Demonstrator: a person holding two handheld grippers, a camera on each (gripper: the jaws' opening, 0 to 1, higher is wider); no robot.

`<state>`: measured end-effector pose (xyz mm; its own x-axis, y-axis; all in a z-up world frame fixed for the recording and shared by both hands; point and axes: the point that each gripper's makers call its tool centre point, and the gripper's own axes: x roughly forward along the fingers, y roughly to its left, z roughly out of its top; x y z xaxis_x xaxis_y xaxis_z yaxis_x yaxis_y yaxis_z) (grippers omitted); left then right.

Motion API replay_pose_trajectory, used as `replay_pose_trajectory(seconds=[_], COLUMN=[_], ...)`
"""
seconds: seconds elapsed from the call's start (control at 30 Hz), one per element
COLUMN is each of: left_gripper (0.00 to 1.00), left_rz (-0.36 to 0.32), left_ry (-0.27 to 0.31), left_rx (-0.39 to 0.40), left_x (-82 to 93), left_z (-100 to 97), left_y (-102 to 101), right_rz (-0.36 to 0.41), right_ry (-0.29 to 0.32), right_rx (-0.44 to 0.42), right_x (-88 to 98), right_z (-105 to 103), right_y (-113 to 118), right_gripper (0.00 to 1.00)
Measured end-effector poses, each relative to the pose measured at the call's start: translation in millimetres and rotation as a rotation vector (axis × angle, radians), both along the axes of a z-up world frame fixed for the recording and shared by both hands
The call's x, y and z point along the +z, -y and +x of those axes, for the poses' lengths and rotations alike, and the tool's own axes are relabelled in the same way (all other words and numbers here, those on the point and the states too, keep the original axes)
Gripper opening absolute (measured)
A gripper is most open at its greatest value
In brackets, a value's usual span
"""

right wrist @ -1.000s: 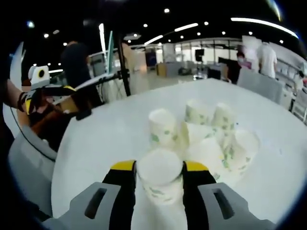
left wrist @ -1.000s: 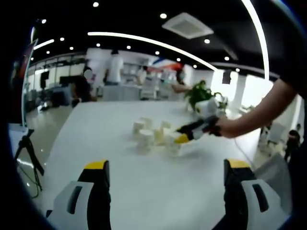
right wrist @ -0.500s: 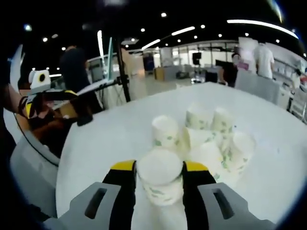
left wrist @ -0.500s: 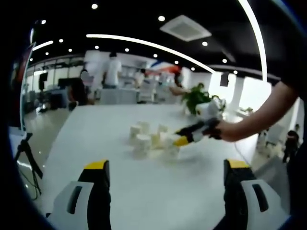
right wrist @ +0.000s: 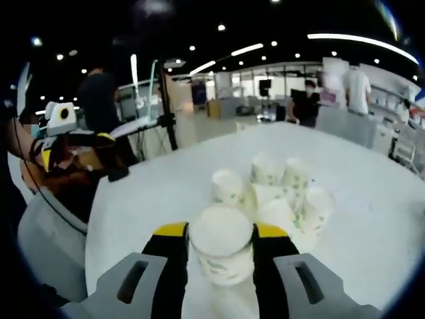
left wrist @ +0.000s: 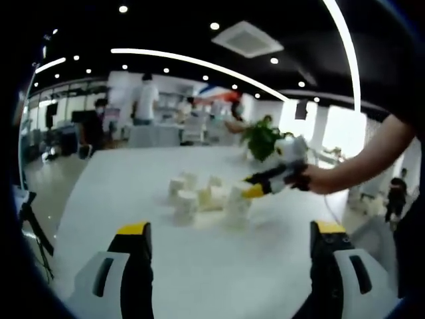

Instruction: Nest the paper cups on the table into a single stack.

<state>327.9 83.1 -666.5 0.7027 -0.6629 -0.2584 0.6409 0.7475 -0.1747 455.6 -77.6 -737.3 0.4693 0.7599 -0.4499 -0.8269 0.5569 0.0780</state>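
One upside-down paper cup [right wrist: 221,251] getting squeezed in the closed right gripper [right wrist: 221,234] over the white table [right wrist: 146,193], left gripper [left wrist: 229,229] hanging open and empty — risking crushing it or bumping the other cups [right wrist: 279,193] clustered just beyond while lining up.

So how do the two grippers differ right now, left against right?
The right gripper is shut on a paper cup, upside down, its flat base toward the camera; the left gripper stands wide open with nothing between its jaws. The right one is up at the cluster of cups on the white table; the left hangs back from them. Both have yellow-tipped black jaws.
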Motion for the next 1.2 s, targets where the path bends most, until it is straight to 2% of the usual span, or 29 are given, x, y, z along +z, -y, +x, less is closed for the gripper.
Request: replay_pose_trajectory(seconds=[0.13,0.2,0.3,0.4,0.5,0.7,0.93,1.13,1.2], left_gripper=[0.98,0.97,0.97,0.97,0.97,0.97,0.98,0.98,0.98], left_rz=[0.01,0.003,0.007,0.008,0.01,0.0,0.007,0.003,-0.003], left_ry=[0.002,0.004,0.0,-0.002,-0.003,-0.007,-0.004,-0.012,-0.016], left_rx=[-0.023,-0.03,-0.046,-0.061,-0.076,-0.1,-0.128,-0.145,-0.15], left_x=[1.2,2.4,0.8,0.8,-0.3,-5.0,-3.8,-4.4,-9.8], left_z=[-3.9,-4.9,-7.0,-9.7,-11.8,-14.4,-14.3,-15.5,-16.9], left_y=[1.7,2.5,4.3,7.0,9.9,15.3,22.0,26.3,38.5], right_rz=[0.024,-0.013,-0.006,0.0,0.03,0.068,0.093,0.154,0.162], right_ry=[0.01,0.065,0.06,0.091,0.108,0.123,0.163,0.152,0.16], right_rx=[-0.018,0.014,0.021,0.016,0.0,-0.024,0.001,-0.023,-0.019], right_x=[11.1,17.3,25.3,37.4,52.8,70.4,96.6,110.0,112.3], right_z=[-8.3,-13.3,-21.9,-26.6,-32.2,-44.1,-68.5,-80.9,-84.4], right_y=[4.7,4.3,3.9,5.8,7.3,8.7,0.0,-0.6,1.1], right_gripper=[0.34,0.34,0.34,0.34,0.34,0.34,0.34,0.34,0.34])
